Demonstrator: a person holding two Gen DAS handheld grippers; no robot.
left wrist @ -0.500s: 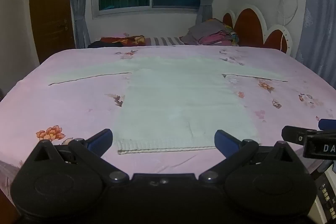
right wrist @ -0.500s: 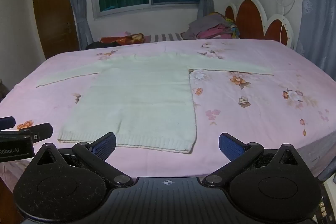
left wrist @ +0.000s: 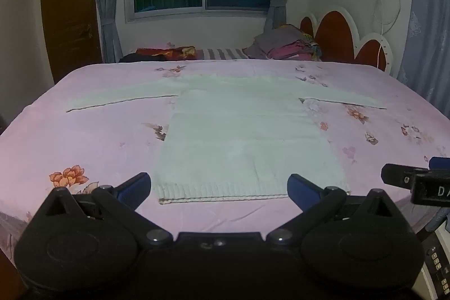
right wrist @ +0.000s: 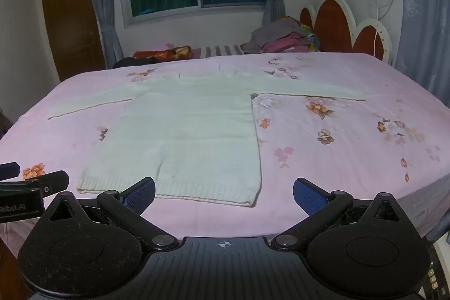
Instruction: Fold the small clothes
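A small white knitted sweater (left wrist: 242,137) (right wrist: 191,131) lies flat on the pink flowered bedsheet (left wrist: 84,137) (right wrist: 337,142), both sleeves spread out sideways and the ribbed hem toward me. My left gripper (left wrist: 219,187) hovers just short of the hem, jaws wide open with nothing between them. My right gripper (right wrist: 223,194) hangs over the hem's right part, also open and empty. Each gripper shows at the edge of the other's view: the right gripper (left wrist: 416,182) and the left gripper (right wrist: 31,187).
A pile of folded clothes (left wrist: 284,45) (right wrist: 281,42) sits at the far side by the orange headboard (left wrist: 337,38). More dark and striped fabrics (left wrist: 174,52) lie along the far edge under the window. A brown door (left wrist: 70,13) stands at the left.
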